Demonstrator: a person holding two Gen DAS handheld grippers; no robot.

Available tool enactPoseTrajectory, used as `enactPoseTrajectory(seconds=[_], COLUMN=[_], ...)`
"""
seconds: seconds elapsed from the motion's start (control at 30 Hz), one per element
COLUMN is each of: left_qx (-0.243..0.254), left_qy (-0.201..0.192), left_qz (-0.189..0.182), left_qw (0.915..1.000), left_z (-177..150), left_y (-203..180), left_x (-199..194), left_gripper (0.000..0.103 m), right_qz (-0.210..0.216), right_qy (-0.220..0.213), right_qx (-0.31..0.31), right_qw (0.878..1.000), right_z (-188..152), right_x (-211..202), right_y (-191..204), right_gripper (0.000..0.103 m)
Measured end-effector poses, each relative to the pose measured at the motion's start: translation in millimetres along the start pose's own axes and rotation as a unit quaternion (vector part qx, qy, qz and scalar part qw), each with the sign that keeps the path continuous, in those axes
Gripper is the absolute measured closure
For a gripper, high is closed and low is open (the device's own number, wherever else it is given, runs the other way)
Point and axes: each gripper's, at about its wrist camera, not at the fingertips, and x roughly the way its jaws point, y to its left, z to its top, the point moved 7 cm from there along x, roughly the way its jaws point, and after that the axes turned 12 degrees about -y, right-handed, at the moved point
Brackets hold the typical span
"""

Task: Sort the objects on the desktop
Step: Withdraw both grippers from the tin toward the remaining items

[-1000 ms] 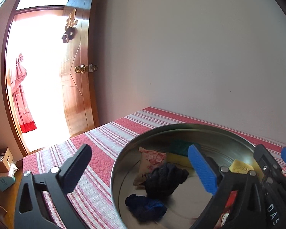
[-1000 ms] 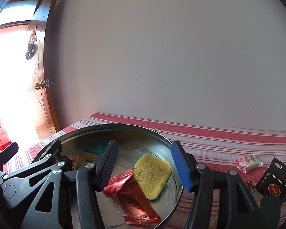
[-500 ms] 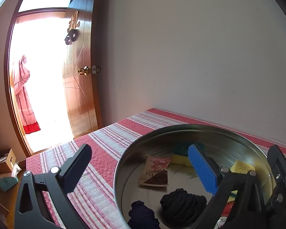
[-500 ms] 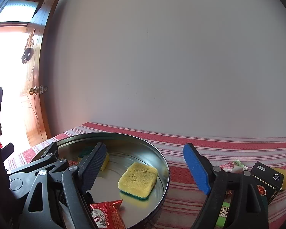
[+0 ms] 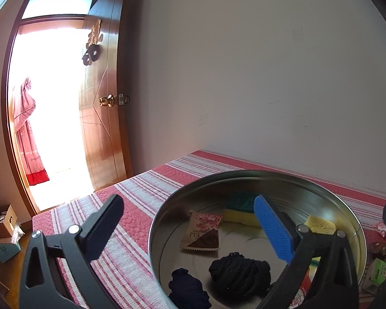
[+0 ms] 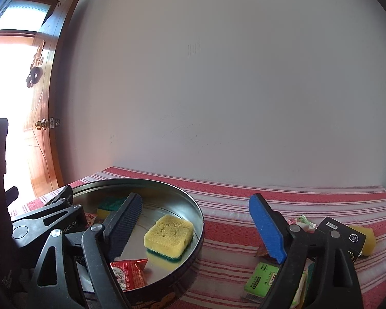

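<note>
Blue and black fingers (image 6: 266, 228) on the right gripper (image 6: 195, 221) are spread wide, nothing between them; they straddle the rim of the round metal tin (image 6: 198, 213), dark finger inside, blue one outside over the striped cloth. Looks like a just-finished drop: yellow sponge (image 6: 168, 234) lies flat in the tin near that rim, red snack packet (image 6: 127, 274) beside it toward the near side.

Left gripper (image 5: 187, 228) also has its fingers (image 5: 271, 229) wide apart and empty, straddling the tin's opposite rim. My guess is it's parked there to steady or guard the tin, but no contact is visible.

Tin sits toward the worktop's left edge, a little off the wall. Also in it: pink-and-brown sachet (image 5: 203, 231), a second sponge, green side up (image 5: 242, 206), two dark fabric wads (image 5: 239, 274).

Still unsorted on the cloth toward the right edge: black box (image 6: 347, 237), green packet (image 6: 263, 280), small crumpled wrapper (image 6: 305, 221), another yellow sponge (image 6: 368, 239). Right gripper is the nearer one for those.
</note>
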Motion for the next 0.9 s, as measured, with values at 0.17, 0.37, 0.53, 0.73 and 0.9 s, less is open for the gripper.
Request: enactPoseTrajectory(seconds=[0.17,0.37,0.53,0.73,0.9], left_qx=[0.000,0.003,0.005,0.013,0.028], left_qy=[-0.001,-0.001,0.000,0.000,-0.005], left_qz=[-0.001,-0.013,-0.029,-0.053,-0.078], left_qw=[1.0000,0.9999,0.9996,0.9985,0.9965], left_z=[0.2,-1.4,-3.2,-3.8,-2.9], left_y=[-2.1,-8.4,-16.1,-29.2,-47.9], left_x=[-6.5,-16.2,-26.2,-38.4,-53.0], left_gripper=[0.000,0.000,0.000,0.000,0.000], right_qz=[-0.030,-0.052,-0.061,-0.075,-0.110], right_qy=[-0.041,-0.042,-0.021,-0.018,-0.024], right_qx=[-0.001,-0.030,-0.063,-0.046,-0.051], right_qw=[0.999,0.997,0.996,0.996,0.992], right_z=[10.6,11.6,6.5,5.0,6.9], right_x=[-20.8,-28.5,-26.4,-32.5,-35.1], right_y=[-17.9,-33.3,-43.3,-79.7,-116.2], right_gripper=[0.008,0.007,0.007,0.007,0.007])
